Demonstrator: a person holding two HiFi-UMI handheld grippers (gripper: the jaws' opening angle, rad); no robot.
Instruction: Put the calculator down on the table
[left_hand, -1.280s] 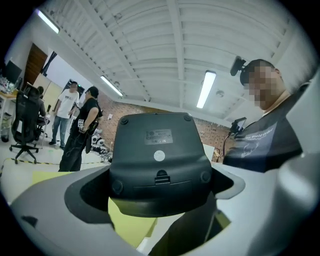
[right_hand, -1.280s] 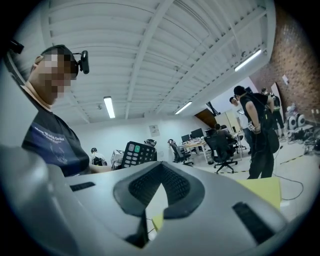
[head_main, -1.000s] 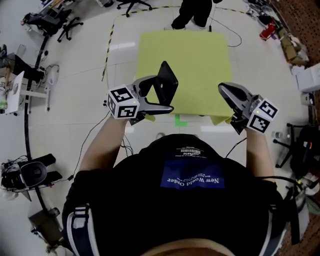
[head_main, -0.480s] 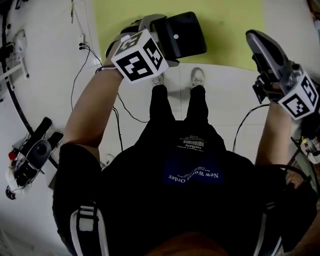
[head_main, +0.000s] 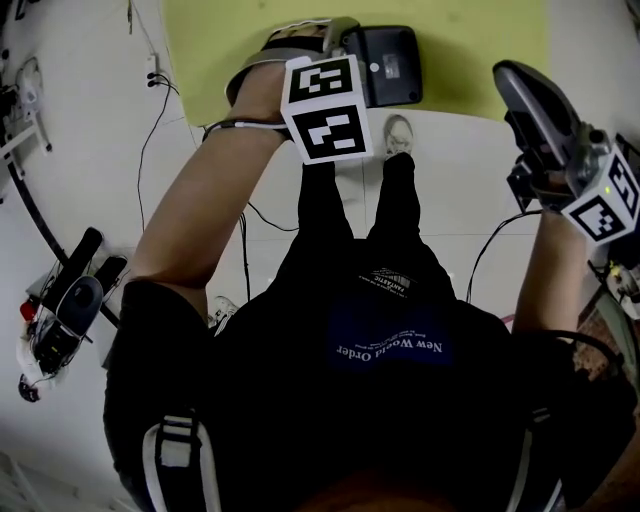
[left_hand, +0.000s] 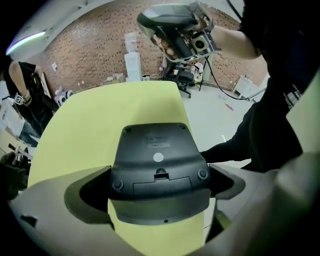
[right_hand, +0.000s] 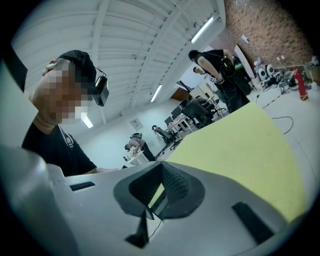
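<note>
A dark grey calculator (head_main: 392, 64) hangs over the near edge of the yellow-green table (head_main: 230, 35), with its back side turned up. My left gripper (head_main: 364, 66) is shut on its lower end, one jaw on each side. In the left gripper view the calculator (left_hand: 157, 162) fills the middle between the jaws of the left gripper (left_hand: 160, 186), with the table (left_hand: 95, 120) beneath it. My right gripper (head_main: 508, 78) is off to the right, beyond the table's corner and above the floor. The right gripper (right_hand: 159, 196) has its jaws together with nothing between them.
Below me are the person's legs and a shoe (head_main: 398, 133) on the white floor. Cables (head_main: 240, 215) run across the floor. Dark equipment (head_main: 70, 305) lies at the left. Other people and desks (right_hand: 215, 75) stand beyond the table.
The left gripper has turned and shifted right with the calculator, which now lies flatter with its back up at the table's near edge. The right gripper has barely moved.
</note>
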